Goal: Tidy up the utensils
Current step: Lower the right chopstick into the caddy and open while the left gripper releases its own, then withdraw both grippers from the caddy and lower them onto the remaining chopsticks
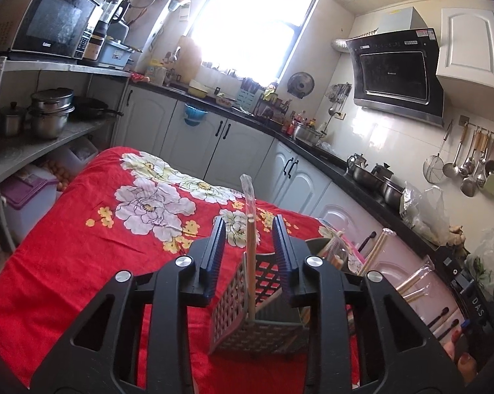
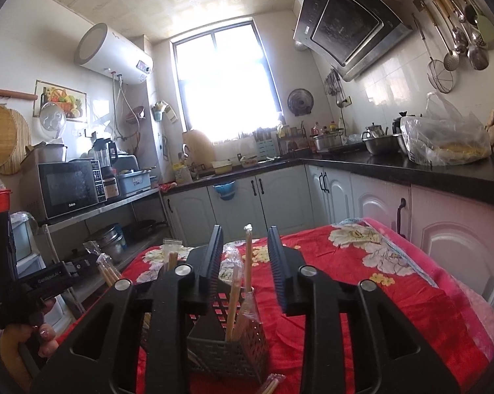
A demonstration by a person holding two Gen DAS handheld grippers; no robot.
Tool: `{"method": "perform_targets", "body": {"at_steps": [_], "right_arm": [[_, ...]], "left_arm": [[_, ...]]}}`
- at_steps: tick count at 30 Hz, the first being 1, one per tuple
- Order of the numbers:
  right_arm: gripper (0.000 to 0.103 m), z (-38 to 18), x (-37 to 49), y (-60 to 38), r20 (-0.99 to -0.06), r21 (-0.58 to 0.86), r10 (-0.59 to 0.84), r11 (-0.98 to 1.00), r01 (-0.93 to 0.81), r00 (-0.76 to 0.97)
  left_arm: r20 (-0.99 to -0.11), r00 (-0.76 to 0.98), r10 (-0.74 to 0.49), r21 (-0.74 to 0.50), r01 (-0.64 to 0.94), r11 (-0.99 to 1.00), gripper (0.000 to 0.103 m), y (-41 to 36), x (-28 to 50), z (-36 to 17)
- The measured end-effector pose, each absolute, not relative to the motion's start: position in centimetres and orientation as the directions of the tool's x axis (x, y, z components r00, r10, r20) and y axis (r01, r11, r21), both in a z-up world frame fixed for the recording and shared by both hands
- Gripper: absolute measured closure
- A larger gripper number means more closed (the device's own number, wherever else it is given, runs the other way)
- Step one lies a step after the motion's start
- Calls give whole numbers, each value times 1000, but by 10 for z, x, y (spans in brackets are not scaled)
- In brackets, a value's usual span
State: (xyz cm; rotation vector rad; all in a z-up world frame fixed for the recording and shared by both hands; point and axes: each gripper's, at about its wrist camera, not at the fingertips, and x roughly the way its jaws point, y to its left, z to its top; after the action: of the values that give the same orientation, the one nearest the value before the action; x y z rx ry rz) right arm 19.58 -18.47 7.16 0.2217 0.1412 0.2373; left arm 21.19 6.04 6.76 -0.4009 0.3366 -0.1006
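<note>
A grey perforated utensil holder (image 1: 247,325) stands on the red floral cloth (image 1: 82,229). A wrapped pair of wooden chopsticks (image 1: 251,256) stands upright in it. My left gripper (image 1: 248,220) is open, its fingers either side of that pair without touching it. In the right wrist view the same kind of holder (image 2: 233,351) has wrapped chopsticks (image 2: 247,256) standing in it. My right gripper (image 2: 246,229) is open around them, pads clear of the wood. More wrapped chopsticks (image 1: 375,249) stick up to the right of the left gripper.
A loose wrapped pair (image 2: 273,382) lies on the cloth (image 2: 378,295) by the holder. A hand holds the other gripper's body (image 2: 17,282) at the left edge. White cabinets (image 1: 197,138) and a dark counter (image 2: 411,170) with pots and bags ring the table; shelves with a microwave (image 1: 56,23) stand left.
</note>
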Motion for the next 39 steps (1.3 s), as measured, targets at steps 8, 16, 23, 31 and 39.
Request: {"method": "perform_targets", "body": {"at_steps": [8,16,23,31,39], "right_arm": [[54,74,180,-190,-129,251,283,937,-244,951],[43,74,159,-186,-141,239,316,931,-277,938],[38,65,148,-183,-184,235,329,930,-284,926],[35,49,142,-174,-258,221,340,932,-288,904],[33,35,134,-160,-319,210,369,926,-315,873]], "left_arm": [[-311,934,-175,-422,30,906,46,62,196,68],[-342,922,-180,-448,8,894,12,67,179,64],[-382,903,-199,-429,17,903,11,65,163,57],[-438,875,-207,-398,18,917,11,61,146,38],[-468,856,-220,-384,27,923,11,56,136,26]]}}
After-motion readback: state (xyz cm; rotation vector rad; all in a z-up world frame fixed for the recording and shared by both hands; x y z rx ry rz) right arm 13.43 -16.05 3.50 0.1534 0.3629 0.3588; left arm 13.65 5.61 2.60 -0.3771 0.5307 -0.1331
